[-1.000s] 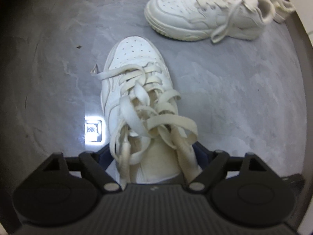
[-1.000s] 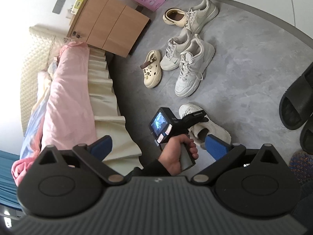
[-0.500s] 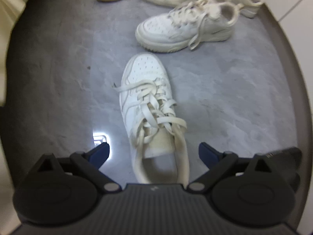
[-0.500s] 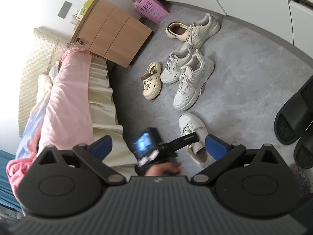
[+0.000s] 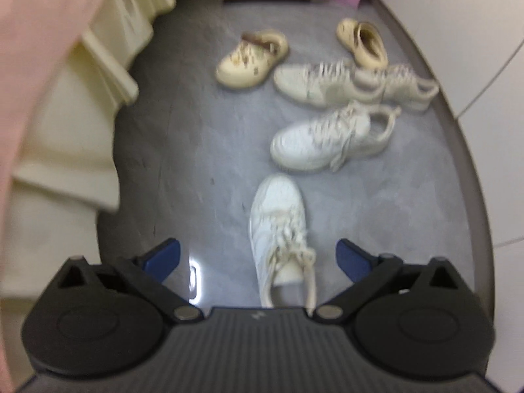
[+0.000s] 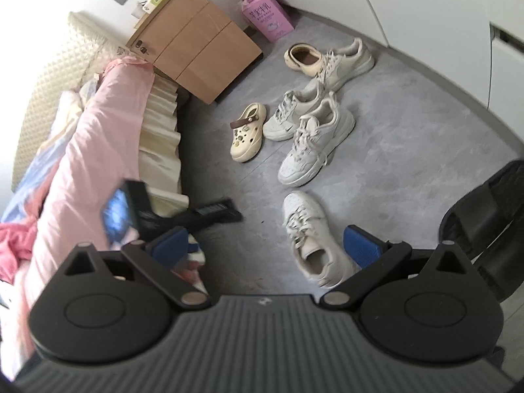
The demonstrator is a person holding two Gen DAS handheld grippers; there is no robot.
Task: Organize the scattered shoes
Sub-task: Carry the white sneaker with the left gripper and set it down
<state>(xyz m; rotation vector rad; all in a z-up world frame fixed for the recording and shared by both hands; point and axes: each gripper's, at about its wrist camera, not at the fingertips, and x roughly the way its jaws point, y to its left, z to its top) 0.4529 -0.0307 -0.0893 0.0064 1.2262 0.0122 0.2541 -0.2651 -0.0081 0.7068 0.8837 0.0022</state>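
Observation:
A white sneaker (image 5: 278, 226) lies on the grey floor below my left gripper (image 5: 258, 257), which is open and lifted clear of it. My right gripper (image 6: 267, 240) is open too, high above the same sneaker (image 6: 309, 229). Its match, another white sneaker (image 5: 327, 139) (image 6: 314, 145), lies further off. Two cream sneakers (image 6: 294, 111) (image 6: 344, 62) and two cream clogs (image 6: 247, 132) (image 6: 303, 57) sit beyond. The left gripper's body (image 6: 183, 213) shows in the right wrist view, over the bed edge.
A bed with a pink cover (image 6: 85, 163) and cream skirt (image 5: 78, 114) runs along the left. A wooden cabinet (image 6: 193, 49) and a pink carton (image 6: 267, 16) stand at the back. Black slippers (image 6: 484, 222) lie at the right. White cupboard doors (image 5: 475, 32) close the right side.
My left gripper let go of the white sneaker, opened wide and rose up and back from it. The sneaker stays on the floor. My right gripper has risen slightly.

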